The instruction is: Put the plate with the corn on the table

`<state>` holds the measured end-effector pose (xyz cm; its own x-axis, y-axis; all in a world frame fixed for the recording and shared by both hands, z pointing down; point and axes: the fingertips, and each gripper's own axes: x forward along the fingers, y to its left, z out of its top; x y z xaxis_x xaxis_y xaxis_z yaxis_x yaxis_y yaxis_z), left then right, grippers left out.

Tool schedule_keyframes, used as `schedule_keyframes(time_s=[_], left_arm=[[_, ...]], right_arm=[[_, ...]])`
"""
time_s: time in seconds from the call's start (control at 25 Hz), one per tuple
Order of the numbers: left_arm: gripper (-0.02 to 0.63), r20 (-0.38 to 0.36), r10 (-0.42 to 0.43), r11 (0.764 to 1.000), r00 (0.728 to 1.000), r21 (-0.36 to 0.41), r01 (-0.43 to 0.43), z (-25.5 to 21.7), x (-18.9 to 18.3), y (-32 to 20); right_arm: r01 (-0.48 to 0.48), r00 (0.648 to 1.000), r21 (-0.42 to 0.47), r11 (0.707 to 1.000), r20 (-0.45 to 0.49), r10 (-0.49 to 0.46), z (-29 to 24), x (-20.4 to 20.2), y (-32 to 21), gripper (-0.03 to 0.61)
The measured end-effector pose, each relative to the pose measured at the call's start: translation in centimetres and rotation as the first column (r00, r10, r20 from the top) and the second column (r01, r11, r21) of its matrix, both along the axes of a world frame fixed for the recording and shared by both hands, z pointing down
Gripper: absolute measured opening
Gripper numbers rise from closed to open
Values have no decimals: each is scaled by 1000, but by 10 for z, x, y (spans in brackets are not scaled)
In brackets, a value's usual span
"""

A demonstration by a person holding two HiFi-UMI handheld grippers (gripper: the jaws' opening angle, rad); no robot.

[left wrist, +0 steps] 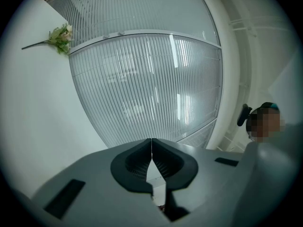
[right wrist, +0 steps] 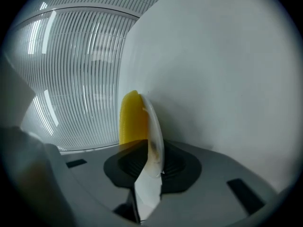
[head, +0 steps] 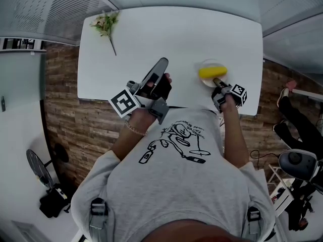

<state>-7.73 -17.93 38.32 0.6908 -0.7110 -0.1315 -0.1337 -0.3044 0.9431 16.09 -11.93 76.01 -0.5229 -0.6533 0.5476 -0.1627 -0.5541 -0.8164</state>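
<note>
A small pale plate carrying a yellow corn cob sits at the front right of the white table. My right gripper reaches it from the near side, shut on the plate's near rim. In the right gripper view the plate appears edge-on between the jaws of the right gripper, with the corn on its left face and the table close against its other side. My left gripper is raised over the table's front middle, jaws together and empty; the left gripper faces a slatted wall.
A flower sprig lies at the table's far left corner, also seen as the sprig in the left gripper view. The table's front edge runs just before my body. Another person sits to the right, over the wood floor.
</note>
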Motion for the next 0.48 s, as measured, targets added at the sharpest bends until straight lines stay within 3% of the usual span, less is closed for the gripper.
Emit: schedule_keyframes(time_s=[0.24,0.48], left_arm=[[21,0,2,1000,1000,-3,-2,-1,0,0],[21,-1,2,1000,1000,-3,-2,-2,0,0]], right_arm=[[-20,1000,-9,1000,-7,20,-9,0,-3,138],[-17,999,-34,999,-51,15,-17,2,-5,249]])
